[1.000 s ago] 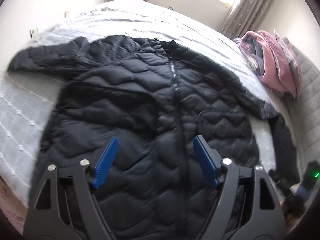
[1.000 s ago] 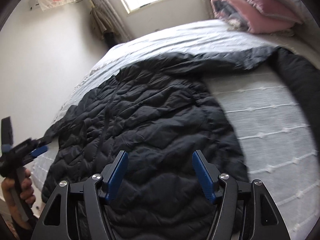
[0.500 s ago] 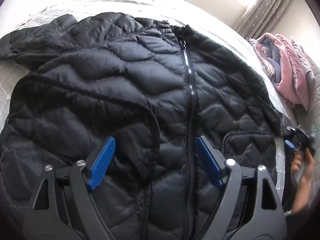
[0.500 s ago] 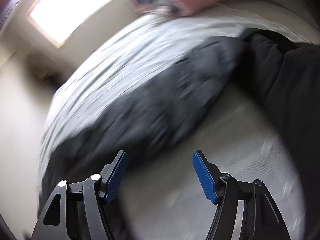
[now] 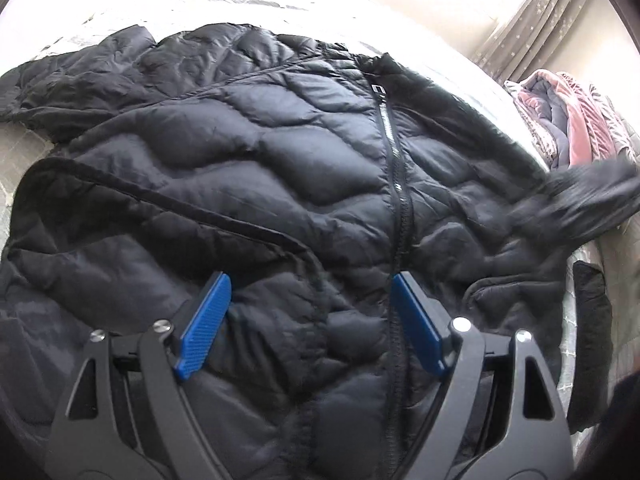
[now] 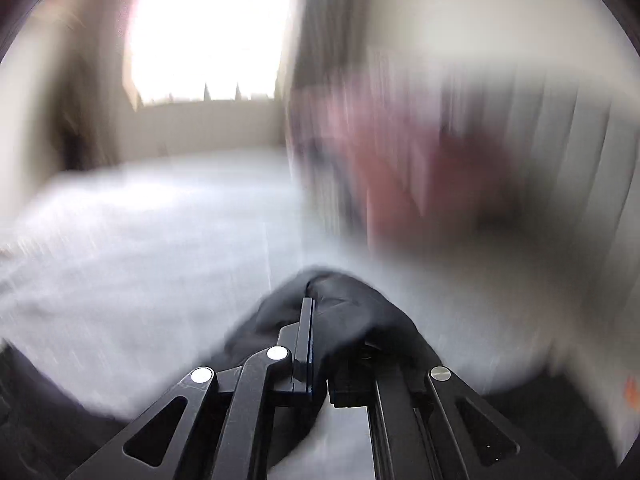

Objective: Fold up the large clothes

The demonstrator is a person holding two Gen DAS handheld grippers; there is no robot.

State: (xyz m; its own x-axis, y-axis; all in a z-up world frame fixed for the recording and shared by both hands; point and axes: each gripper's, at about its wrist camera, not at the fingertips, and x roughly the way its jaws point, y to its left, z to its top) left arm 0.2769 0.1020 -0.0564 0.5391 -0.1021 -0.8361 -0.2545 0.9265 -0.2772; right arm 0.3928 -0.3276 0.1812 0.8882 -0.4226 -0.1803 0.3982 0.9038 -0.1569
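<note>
A black quilted jacket [image 5: 280,168] lies front up on the bed, its zipper [image 5: 394,152] closed and running up the middle. My left gripper [image 5: 311,280] hovers open just above the jacket's lower front, its right pad beside the zipper and nothing between the blue pads. My right gripper [image 6: 308,304] is shut on the jacket's right sleeve [image 6: 352,312], with black fabric bunched around the closed pads. In the left wrist view that sleeve [image 5: 580,200] shows blurred and lifted at the jacket's right side. The right wrist view is heavily motion-blurred.
The bed's pale quilted cover [image 5: 280,12] spreads beyond the jacket. Folded pink and grey bedding [image 5: 568,120] sits at the right by the curtain. A dark cloth piece [image 5: 588,300] lies at the bed's right edge. The bright window [image 6: 208,28] is at the far wall.
The left gripper came down closer to the jacket and stayed open. The right gripper shut on the sleeve and swung it up off the bed.
</note>
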